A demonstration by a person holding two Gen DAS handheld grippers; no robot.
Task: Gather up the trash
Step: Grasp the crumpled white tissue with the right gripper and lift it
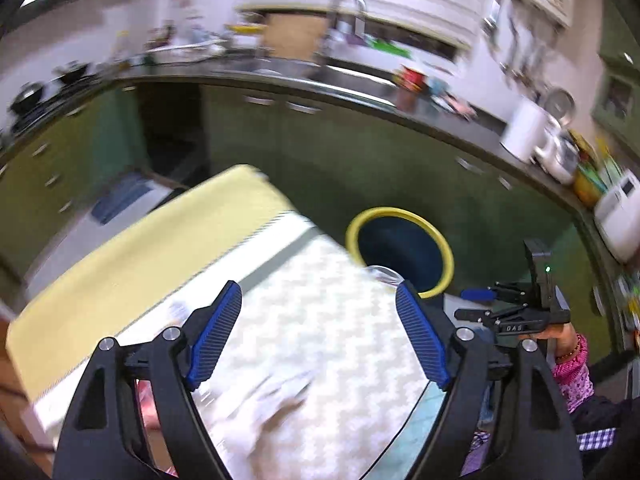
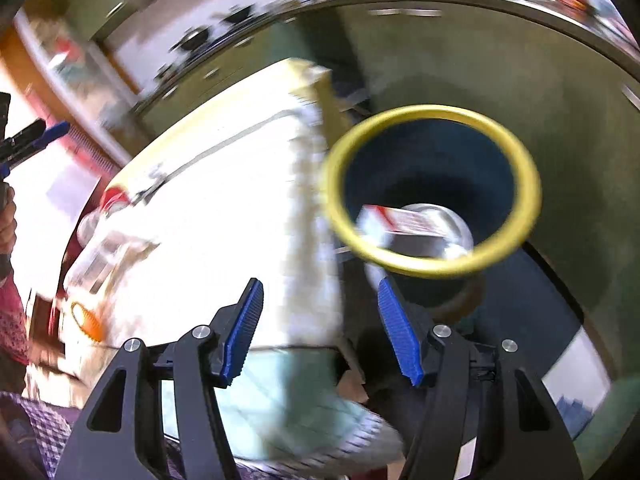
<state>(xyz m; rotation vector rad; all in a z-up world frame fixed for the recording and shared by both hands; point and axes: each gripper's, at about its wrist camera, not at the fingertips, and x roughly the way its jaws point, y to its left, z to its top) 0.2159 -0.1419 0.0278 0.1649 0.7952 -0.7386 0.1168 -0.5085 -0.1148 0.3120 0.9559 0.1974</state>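
Trash, a red-and-white box (image 2: 404, 222), lies in the yellow-rimmed bin (image 2: 516, 152) beside the worktop (image 1: 340, 340), so both the left gripper (image 1: 320, 332) and right gripper (image 2: 320, 332) have empty, released jaws.

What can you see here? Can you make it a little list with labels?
place: kitchen
bin: dark bin with yellow rim, beside the table
in bin: red-and-white carton, shiny can
table: white zigzag cloth
left tongs: open, nothing between them
right tongs: open, holding nothing
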